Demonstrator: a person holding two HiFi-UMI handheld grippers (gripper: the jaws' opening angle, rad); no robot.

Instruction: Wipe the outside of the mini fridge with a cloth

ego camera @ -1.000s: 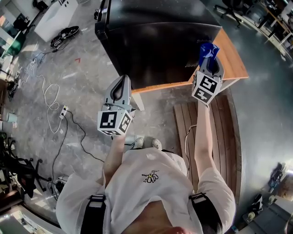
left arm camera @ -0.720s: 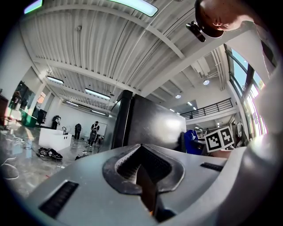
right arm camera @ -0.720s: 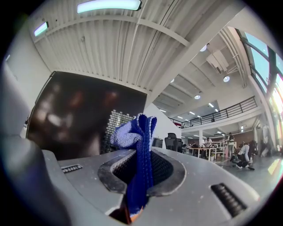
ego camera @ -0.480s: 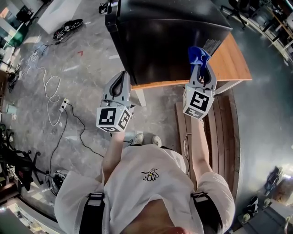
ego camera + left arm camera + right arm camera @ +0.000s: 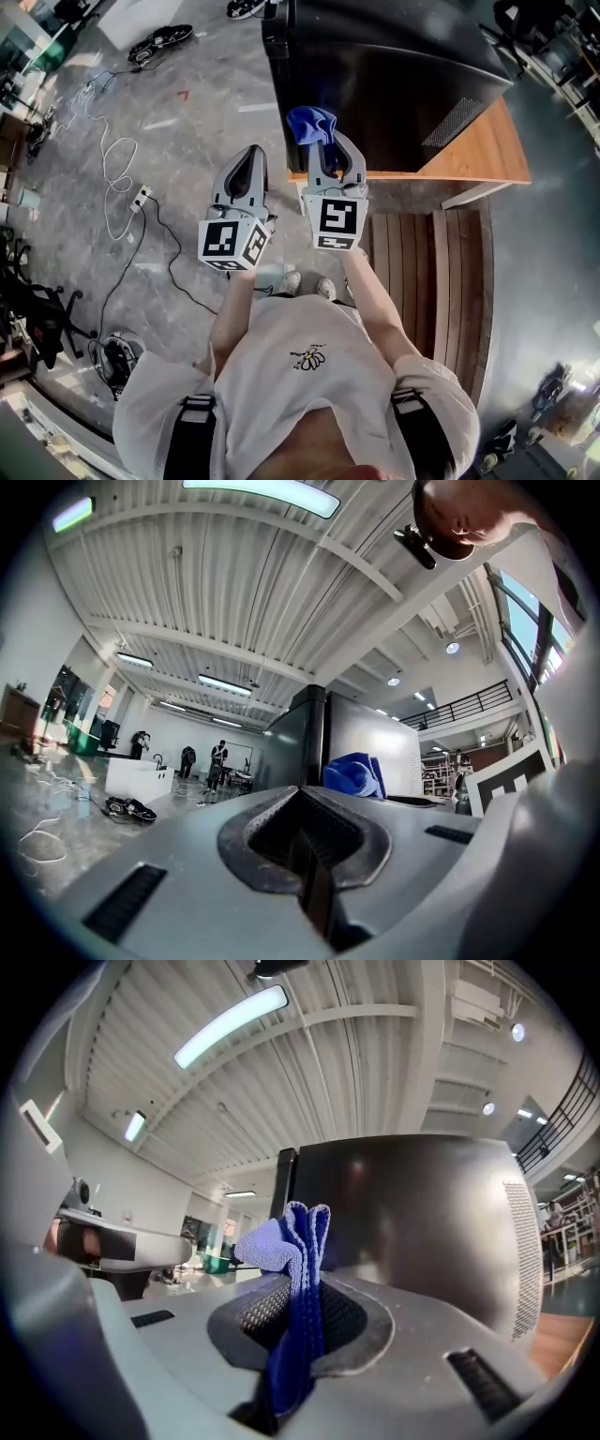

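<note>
Jaws on my right gripper (image 5: 334, 157) are pinching the blue cloth (image 5: 312, 124), its bunched end sticking up past the tips. The jaws of my left gripper (image 5: 247, 180) are pressed together with nothing between them.

The cloth now sits at the near left corner of the mini fridge (image 5: 394, 80), the tall black box on the wooden desk (image 5: 483, 155). A second ago I had it at the fridge's right side, close to the vent grille, so the cloth has travelled across the whole face that looks toward me. I judge that this face has had one sweep, and that the corner is where I either turn onto the left side or start back. Whether the cloth is actually touching the fridge at this corner I cannot tell.

My left gripper has hardly shifted. It hangs just off the fridge's left corner, beside the right one, taking no part. Farther left of the fridge, white cables (image 5: 117, 183) trail over the floor.
</note>
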